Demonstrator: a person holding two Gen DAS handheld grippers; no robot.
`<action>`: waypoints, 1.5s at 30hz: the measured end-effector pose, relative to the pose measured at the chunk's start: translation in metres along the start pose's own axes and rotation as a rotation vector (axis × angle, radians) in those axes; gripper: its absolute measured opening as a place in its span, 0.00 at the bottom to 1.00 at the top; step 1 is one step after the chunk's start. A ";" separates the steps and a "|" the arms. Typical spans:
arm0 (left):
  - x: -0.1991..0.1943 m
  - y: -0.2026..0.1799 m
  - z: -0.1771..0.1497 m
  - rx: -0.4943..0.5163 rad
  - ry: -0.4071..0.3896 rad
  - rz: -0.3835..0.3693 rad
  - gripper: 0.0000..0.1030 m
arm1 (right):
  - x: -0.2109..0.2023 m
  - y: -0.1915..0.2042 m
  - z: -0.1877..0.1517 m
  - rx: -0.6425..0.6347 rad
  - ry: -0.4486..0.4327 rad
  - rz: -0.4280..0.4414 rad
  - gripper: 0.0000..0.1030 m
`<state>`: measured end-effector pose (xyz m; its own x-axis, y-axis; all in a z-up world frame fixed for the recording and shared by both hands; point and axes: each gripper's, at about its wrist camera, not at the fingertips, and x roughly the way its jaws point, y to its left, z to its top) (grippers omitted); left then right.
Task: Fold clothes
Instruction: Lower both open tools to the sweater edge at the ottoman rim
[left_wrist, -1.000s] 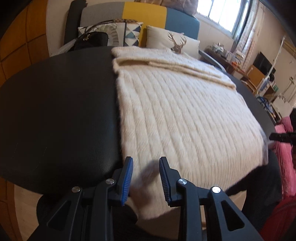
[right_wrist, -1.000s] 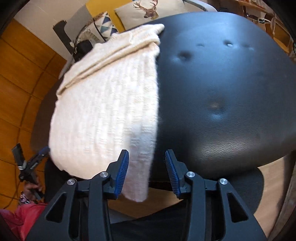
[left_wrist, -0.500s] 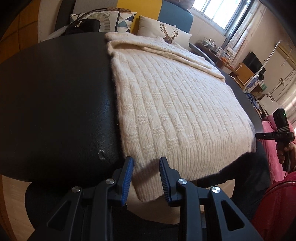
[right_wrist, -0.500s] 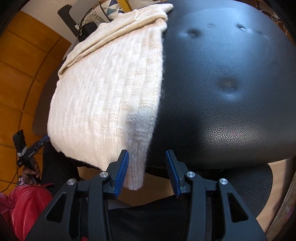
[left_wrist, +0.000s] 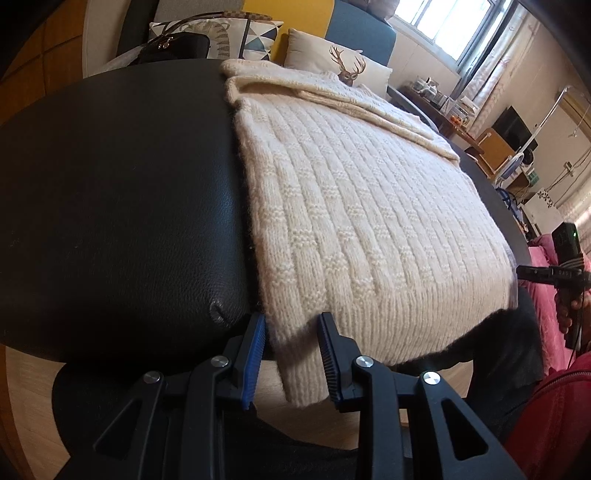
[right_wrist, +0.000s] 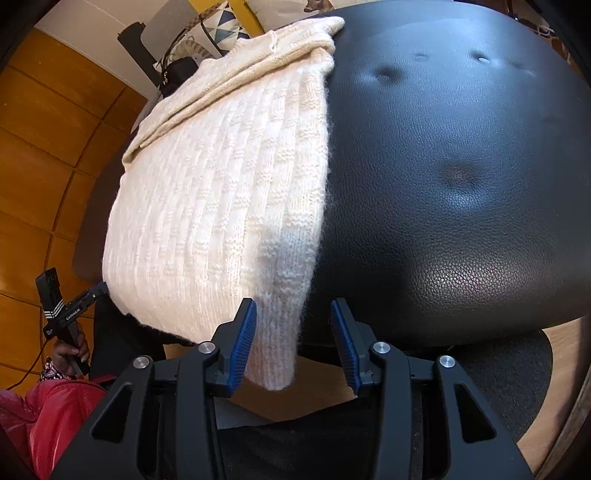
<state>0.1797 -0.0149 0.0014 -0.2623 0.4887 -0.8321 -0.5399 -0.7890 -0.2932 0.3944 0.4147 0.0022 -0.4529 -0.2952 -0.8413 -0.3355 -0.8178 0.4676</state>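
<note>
Both grippers are alike — the left gripper (left_wrist: 291, 350) and right gripper (right_wrist: 293, 341) have matte black angular arms, silver round screws at the joints, ribbed blue pads (right_wrist: 242, 341) — and a glossy red jacket sleeve (right_wrist: 44, 413).

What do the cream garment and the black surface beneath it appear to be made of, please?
Cream sweater: a soft knit, probably wool or acrylic yarn; ribbed rows of stitches and a fuzzy halo along its edges show this. Black surface: leather or faux leather over padding, judging by the pebbled grain, soft sheen and tufted dimples; which of the two cannot be told.
</note>
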 end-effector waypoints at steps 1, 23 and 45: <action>0.000 0.000 0.001 0.000 -0.001 -0.003 0.29 | 0.001 0.001 0.000 0.001 -0.003 0.005 0.49; 0.000 0.009 0.006 0.003 -0.002 -0.086 0.30 | 0.010 0.026 -0.004 -0.215 -0.109 -0.011 0.61; 0.014 0.048 0.014 -0.225 -0.024 -0.488 0.31 | 0.013 -0.003 -0.006 -0.087 -0.073 0.345 0.50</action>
<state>0.1391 -0.0408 -0.0178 -0.0435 0.8248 -0.5638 -0.4194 -0.5273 -0.7390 0.3943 0.4107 -0.0123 -0.5860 -0.5276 -0.6150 -0.0824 -0.7162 0.6930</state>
